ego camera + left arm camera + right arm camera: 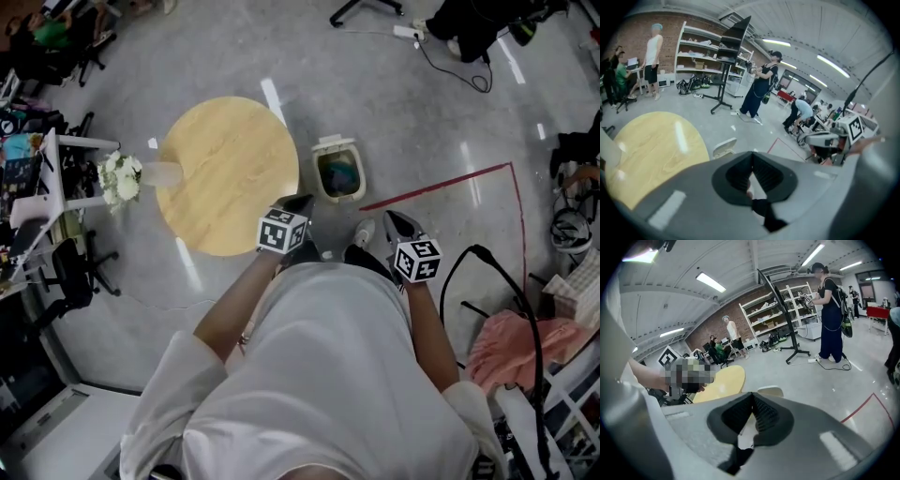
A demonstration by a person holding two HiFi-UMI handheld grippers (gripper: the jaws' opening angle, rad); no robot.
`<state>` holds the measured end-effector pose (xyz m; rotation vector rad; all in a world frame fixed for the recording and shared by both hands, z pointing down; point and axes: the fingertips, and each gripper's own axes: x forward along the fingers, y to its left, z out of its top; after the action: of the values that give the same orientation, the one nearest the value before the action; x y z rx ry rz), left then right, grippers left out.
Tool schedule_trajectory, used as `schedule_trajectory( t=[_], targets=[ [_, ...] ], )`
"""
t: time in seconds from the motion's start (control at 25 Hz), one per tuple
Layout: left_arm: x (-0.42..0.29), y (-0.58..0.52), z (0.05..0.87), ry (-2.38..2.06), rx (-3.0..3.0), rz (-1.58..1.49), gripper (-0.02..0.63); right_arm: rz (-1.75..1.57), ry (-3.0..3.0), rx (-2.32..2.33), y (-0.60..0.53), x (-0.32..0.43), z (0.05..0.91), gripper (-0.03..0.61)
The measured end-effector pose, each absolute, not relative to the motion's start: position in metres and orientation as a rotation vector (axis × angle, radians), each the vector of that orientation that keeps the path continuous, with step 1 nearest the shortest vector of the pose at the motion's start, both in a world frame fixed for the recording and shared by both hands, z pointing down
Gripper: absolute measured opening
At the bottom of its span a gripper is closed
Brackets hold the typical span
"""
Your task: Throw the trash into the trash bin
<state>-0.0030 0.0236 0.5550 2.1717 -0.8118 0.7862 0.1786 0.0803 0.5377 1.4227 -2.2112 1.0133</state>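
Note:
A small white trash bin (339, 172) stands on the floor with its lid up, just right of a round wooden table (225, 173); something blue-green lies inside it. My left gripper (300, 202) hangs over the table's near right edge, jaws shut and empty. My right gripper (389, 217) is near the bin's right front side, also shut with nothing in it. In the left gripper view the jaws (751, 154) meet at their tips, with the bin's lid (724, 146) and the table (656, 150) beyond. The right gripper view shows closed jaws (752, 394) before the lid (771, 391).
White flowers (122, 178) in a vase stand at the table's left edge. A red tape line (441, 183) marks the floor right of the bin. A black cable (511, 291) and pink cloth (511, 342) lie at right. People (759, 86) stand across the room.

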Motion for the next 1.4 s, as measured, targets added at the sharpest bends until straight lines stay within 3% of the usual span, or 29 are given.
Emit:
schedule_trajectory(
  t=[1.4],
  targets=[
    [-0.018,0.031,0.525,-0.829,2.222,0.719,0.006,0.946,-2.283,1.359,0.078,0.153,0.520,0.000]
  ],
)
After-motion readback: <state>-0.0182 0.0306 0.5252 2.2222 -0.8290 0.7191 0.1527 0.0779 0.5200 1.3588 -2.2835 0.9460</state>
